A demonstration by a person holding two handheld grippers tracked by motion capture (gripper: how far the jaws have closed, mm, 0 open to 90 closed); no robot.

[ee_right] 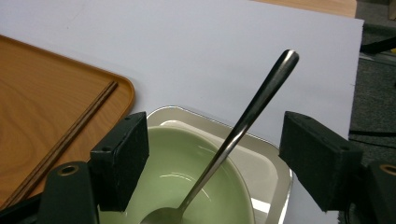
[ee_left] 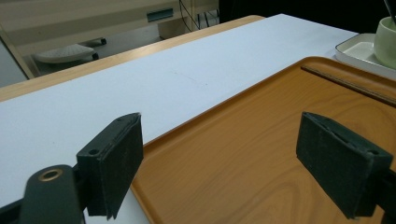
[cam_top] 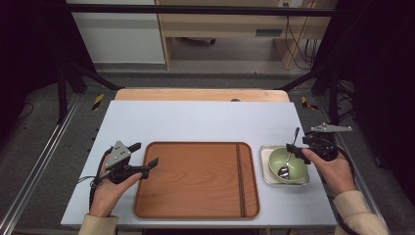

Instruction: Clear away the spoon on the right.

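A pale blue-white table (cam_top: pixel 195 117) stands in a room with grey floor and wooden furniture beyond. On it lies a wooden tray (cam_top: pixel 195 181) with chopsticks (cam_top: pixel 239 178) along its right side. My left gripper (cam_top: pixel 149 164) hovers wide open over the tray's near left edge. My right gripper (cam_top: pixel 299 147), jaws wide, flanks the spoon (ee_right: pixel 243 126) leaning in the green bowl (ee_right: pixel 210 186), which sits in a white dish (ee_right: pixel 266 163) right of the tray. The right gripper view cuts off the bowl's near side.

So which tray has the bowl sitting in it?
The small white tray by the right gripper holds the green bowl; the big wooden tray holds just chopsticks.
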